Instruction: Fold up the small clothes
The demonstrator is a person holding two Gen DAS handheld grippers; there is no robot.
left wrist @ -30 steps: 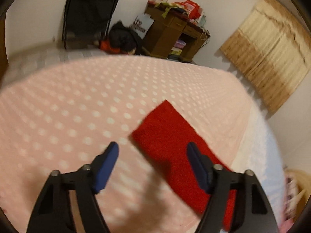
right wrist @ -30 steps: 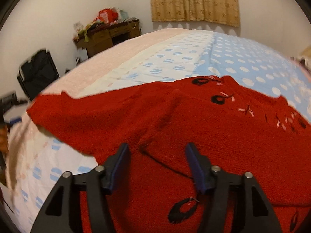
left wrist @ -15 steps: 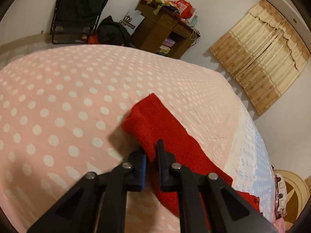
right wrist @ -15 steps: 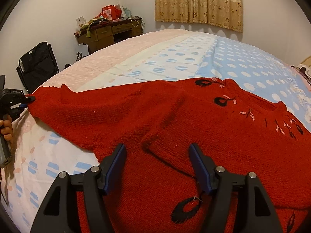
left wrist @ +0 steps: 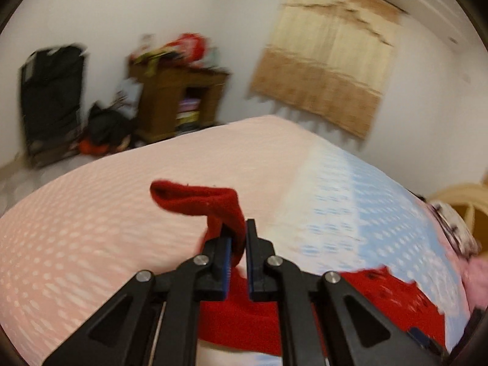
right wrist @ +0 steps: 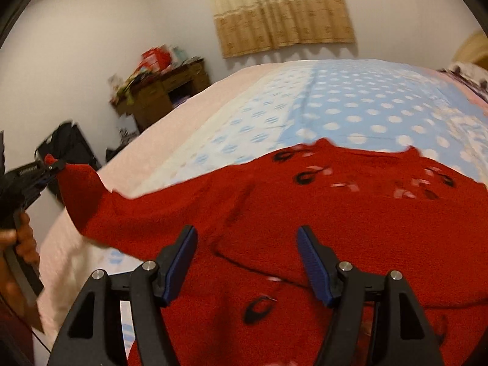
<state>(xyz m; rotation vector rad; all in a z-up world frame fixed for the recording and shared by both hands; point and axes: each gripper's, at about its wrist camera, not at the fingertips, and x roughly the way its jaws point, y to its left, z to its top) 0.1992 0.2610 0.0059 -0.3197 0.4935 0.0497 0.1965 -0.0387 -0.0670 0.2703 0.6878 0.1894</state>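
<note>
A small red knitted sweater (right wrist: 335,201) with black and pink motifs lies spread on the bed. My left gripper (left wrist: 236,238) is shut on the end of its sleeve (left wrist: 201,202), which hangs lifted above the pink bedspread. In the right wrist view the left gripper (right wrist: 50,166) shows at the left edge, holding the raised sleeve (right wrist: 88,201), with a hand (right wrist: 21,238) on its handle. My right gripper (right wrist: 247,244) stands open just over the sweater's body, nothing between its fingers.
The bed has a dotted cover, pink (left wrist: 91,228) on one side and blue (right wrist: 366,106) on the other. A cluttered wooden desk (left wrist: 180,97), a black folding chair (left wrist: 52,100) and dark bags stand by the far wall. A beige curtain (right wrist: 280,9) hangs behind.
My left gripper went from open over the flat sleeve end to shut on it, then lifted it off the bed toward the sweater's body. The right gripper rose slightly and stayed open.
</note>
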